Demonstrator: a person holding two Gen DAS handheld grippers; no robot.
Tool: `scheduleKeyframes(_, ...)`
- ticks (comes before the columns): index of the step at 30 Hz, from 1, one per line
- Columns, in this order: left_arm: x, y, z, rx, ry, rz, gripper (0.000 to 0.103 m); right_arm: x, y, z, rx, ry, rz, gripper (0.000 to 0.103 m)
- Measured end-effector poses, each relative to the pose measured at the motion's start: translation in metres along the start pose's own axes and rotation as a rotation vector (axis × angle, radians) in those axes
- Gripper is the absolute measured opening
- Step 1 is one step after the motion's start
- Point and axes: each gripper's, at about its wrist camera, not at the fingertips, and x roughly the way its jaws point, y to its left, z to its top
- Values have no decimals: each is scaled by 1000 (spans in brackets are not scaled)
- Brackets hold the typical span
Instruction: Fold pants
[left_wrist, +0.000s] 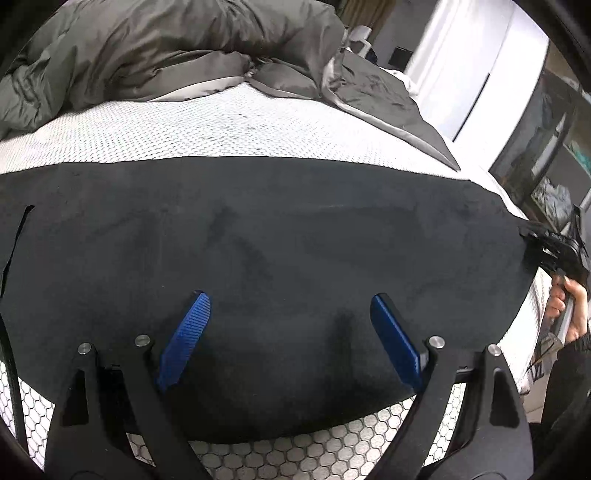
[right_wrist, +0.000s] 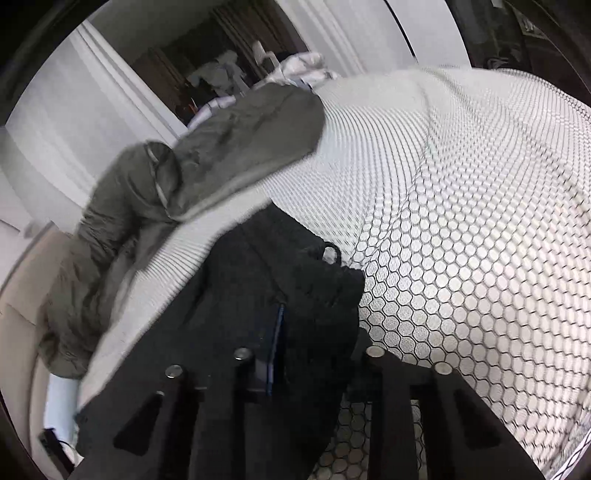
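Black pants (left_wrist: 258, 240) lie spread flat across a white honeycomb-patterned mattress (left_wrist: 221, 125). My left gripper (left_wrist: 290, 332) hovers just above the near part of the pants, its blue fingers (left_wrist: 186, 339) wide apart and empty. My right gripper (left_wrist: 550, 251) shows at the far right of the left wrist view, clamped on the end of the pants. In the right wrist view the right gripper (right_wrist: 291, 332) is shut on a bunched fold of the black pants (right_wrist: 288, 273), which drape over its fingers; one blue pad edge (right_wrist: 277, 332) shows.
A crumpled grey duvet (left_wrist: 166, 55) lies piled at the far side of the mattress and shows in the right wrist view (right_wrist: 221, 147). White wardrobe doors (left_wrist: 461, 74) and a dark shelf stand to the right. The mattress edge (right_wrist: 480, 258) drops off beyond the pants.
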Motion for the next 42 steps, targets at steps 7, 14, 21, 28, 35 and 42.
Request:
scheduleKeyframes(7, -5, 7, 3, -33, -10, 5, 88, -21, 41, 2, -85, -42, 41, 14)
scheduleKeyframes(14, -29, 20, 10, -91, -71, -1, 88, -25, 114, 0, -104, -101, 154, 14)
scheduleKeyframes(21, -47, 66, 10, -211, -100, 39, 88, 10, 303, -81, -420, 48, 445, 14)
scheduleKeyframes(28, -75, 127, 1, -363, -155, 88, 88, 27, 390, -156, -684, 313, 658, 48)
scheduleKeyframes(35, -60, 94, 1, -227, -87, 27, 87, 56, 321, -140, -676, 328, 276, 64)
scheduleKeyframes(42, -28, 42, -15, 97, 102, 93, 82, 65, 254, -146, -776, 401, 79, 65)
